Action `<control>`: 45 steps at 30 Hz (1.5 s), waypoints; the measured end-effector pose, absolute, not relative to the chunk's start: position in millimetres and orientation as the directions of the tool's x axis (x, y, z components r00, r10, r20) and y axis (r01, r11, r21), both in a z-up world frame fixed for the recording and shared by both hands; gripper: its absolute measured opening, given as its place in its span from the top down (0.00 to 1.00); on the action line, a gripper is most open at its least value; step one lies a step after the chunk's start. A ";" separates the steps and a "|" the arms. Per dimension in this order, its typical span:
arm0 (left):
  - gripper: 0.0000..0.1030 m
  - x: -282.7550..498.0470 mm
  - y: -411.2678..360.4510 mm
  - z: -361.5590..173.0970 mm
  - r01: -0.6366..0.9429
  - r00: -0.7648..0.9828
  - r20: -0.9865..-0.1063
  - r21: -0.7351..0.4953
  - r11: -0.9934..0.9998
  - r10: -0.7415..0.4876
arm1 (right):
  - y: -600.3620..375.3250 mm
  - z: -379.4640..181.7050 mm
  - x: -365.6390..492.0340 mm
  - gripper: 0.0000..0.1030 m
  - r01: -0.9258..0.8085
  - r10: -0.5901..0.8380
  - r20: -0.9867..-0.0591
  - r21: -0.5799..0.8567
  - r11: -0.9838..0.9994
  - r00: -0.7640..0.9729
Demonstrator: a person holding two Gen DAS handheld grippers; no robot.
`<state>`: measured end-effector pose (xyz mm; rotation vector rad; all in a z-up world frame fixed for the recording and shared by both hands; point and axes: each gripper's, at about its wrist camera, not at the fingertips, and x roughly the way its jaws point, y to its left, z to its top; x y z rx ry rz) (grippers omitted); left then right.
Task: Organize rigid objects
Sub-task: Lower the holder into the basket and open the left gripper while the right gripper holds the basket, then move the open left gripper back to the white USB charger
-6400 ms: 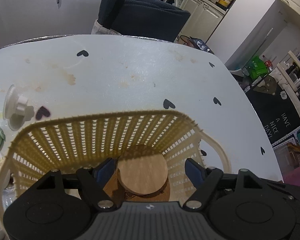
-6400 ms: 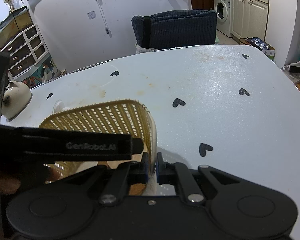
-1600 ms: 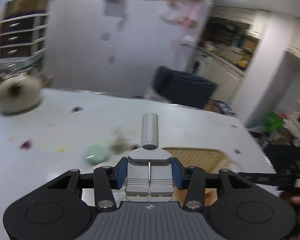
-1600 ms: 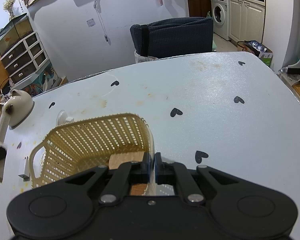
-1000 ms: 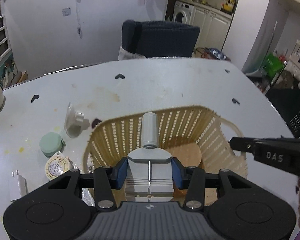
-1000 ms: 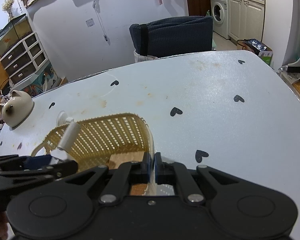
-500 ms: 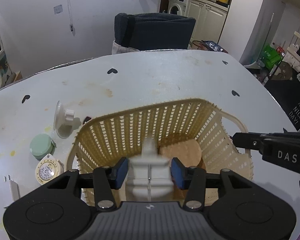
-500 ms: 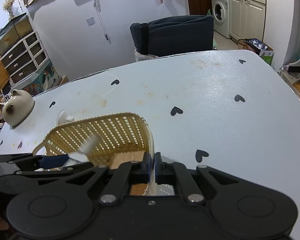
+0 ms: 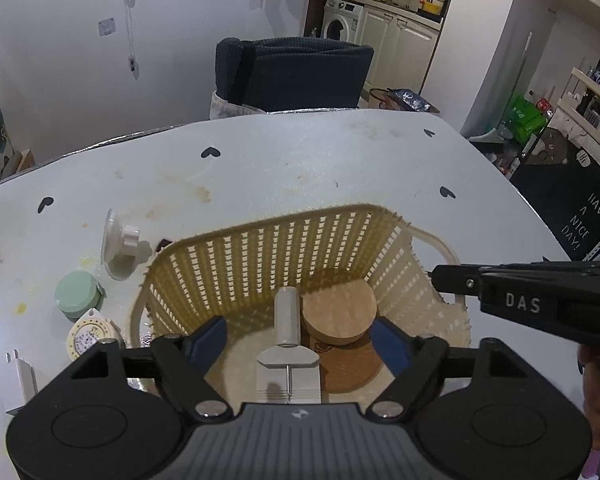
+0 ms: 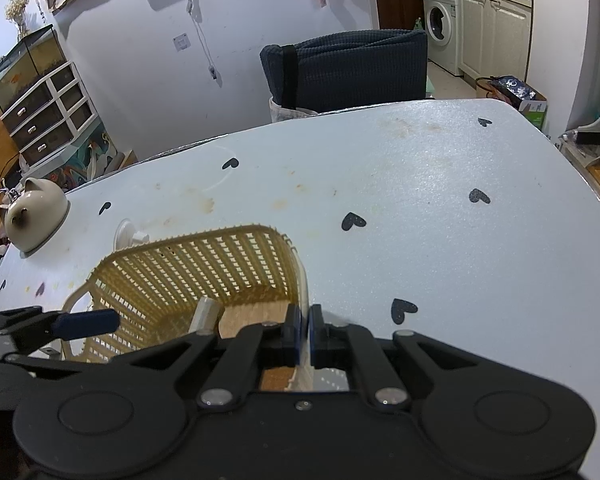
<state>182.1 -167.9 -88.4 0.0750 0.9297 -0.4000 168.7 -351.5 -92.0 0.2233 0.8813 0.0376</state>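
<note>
At the left edge of the tabletop [image 9: 300, 168] you have a white plug [image 9: 20, 380], a round cream tape measure [image 9: 90, 336], a mint green round case [image 9: 78, 295] and a white suction hook [image 9: 118, 242], all outside the basket [image 9: 284, 236]. Your left gripper [image 9: 300, 336] hangs over the basket's near side; its jaws have just been opening and now stand wide apart, with the grey metal tool [image 9: 288, 356] lying loose between them on the basket floor, touching neither pad. Just to the right of the tool, a round wooden coaster [image 9: 340, 312] lies on a darker brown one [image 9: 356, 364], both inside the basket. Your right gripper [image 10: 304, 336] is clamped tight on the basket's right rim, its blue pads pinching the thin wall. Beyond the basket, the tabletop's right half shows black heart marks [image 10: 354, 222] and brown stains [image 10: 206, 204].
</note>
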 end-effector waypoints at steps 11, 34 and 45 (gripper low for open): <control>0.06 167.6 -160.4 -76.1 0.368 0.541 -0.782 -0.109 0.923 -0.309 | -351.5 -91.8 168.8 0.96 0.059 0.124 -0.761 0.208 0.976 0.637; 0.00 124.9 -117.5 -65.5 0.332 0.604 -0.734 -0.123 0.935 -0.311 | -351.6 -92.4 168.7 0.96 0.061 0.119 -0.761 0.204 0.977 0.637; 0.00 115.2 -73.9 -72.5 0.216 0.690 -0.686 -0.111 0.970 -0.232 | -351.7 -92.5 168.5 0.96 0.061 0.119 -0.761 0.204 0.977 0.637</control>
